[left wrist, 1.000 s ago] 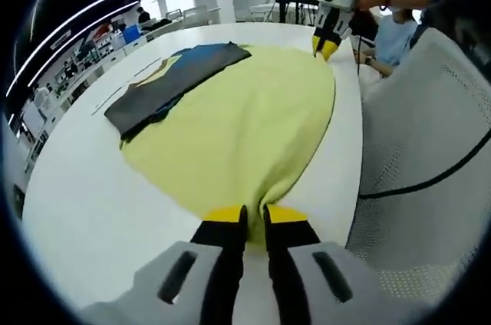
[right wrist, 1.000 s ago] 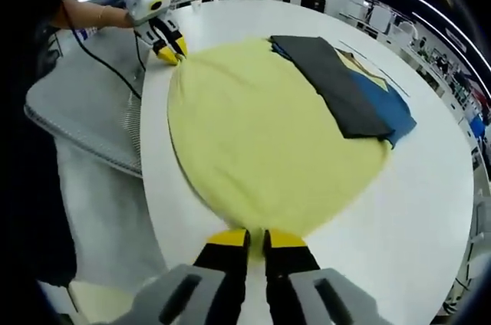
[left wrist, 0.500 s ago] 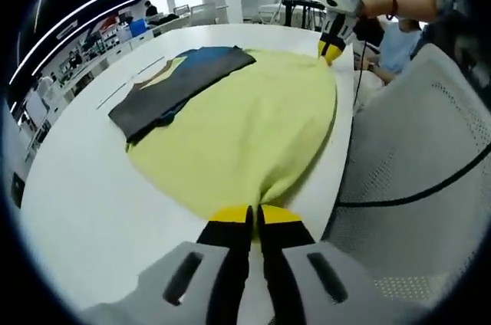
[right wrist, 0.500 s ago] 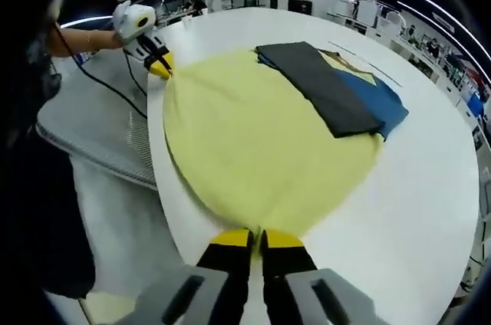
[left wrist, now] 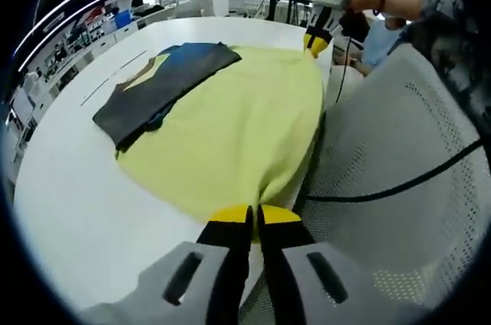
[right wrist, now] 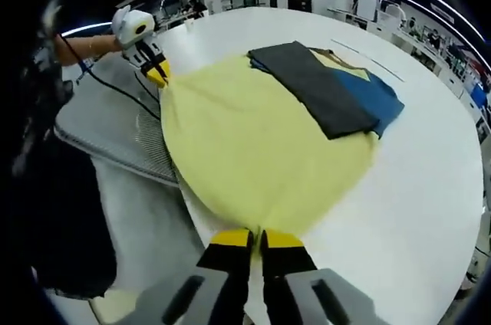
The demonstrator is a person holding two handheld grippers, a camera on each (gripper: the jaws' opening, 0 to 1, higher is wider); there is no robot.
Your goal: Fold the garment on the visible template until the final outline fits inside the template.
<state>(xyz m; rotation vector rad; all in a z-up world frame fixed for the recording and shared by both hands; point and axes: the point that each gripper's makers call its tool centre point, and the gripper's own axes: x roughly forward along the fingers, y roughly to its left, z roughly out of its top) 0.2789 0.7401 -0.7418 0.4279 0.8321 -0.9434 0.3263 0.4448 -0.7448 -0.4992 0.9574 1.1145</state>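
Note:
A pale yellow garment is stretched out over the near edge of the white table, held taut between both grippers. My left gripper is shut on one corner of it; in the right gripper view the same gripper appears far off at the garment's other end. My right gripper is shut on the opposite corner of the yellow garment, and it appears at the top of the left gripper view. No template outline can be made out.
A pile of folded clothes, dark grey over blue, lies on the table beyond the yellow garment. A grey mesh chair with a black cable stands at the table's edge. A seated person is behind.
Both grippers have pulled the yellow garment toward the table's near edge, so its held side now hangs over the chair. The folded pile has stayed put.

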